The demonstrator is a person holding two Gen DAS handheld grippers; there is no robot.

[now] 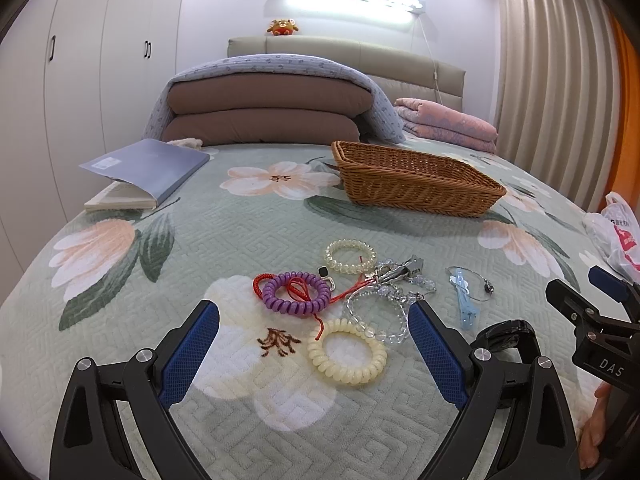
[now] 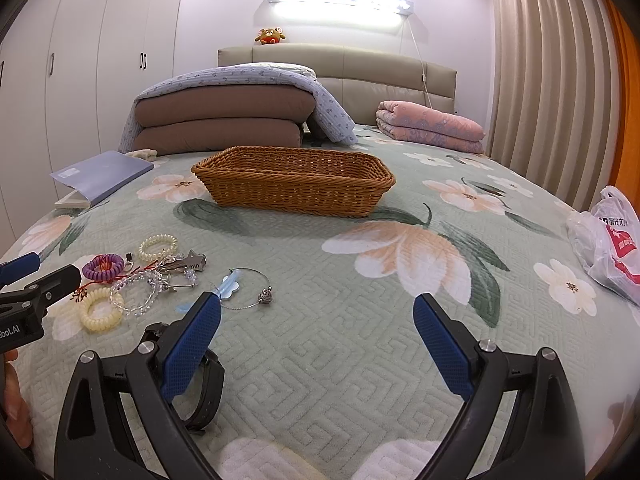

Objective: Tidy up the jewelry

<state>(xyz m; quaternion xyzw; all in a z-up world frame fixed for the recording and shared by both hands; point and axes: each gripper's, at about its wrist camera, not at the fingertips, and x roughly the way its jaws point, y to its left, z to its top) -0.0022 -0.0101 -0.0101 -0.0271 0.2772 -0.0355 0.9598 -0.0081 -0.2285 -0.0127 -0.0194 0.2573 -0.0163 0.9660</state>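
Little could be read from where I stood. "DAS" was printed in white on the black body of the right gripper (image 1: 600, 320), seen from the left wrist. The left gripper (image 2: 24, 300), seen from the right wrist, carried white lettering that ended in "bot.AI", its start cut off. A white and red plastic bag (image 2: 608, 240) at the bed's edge bore Chinese characters, too small to make out.
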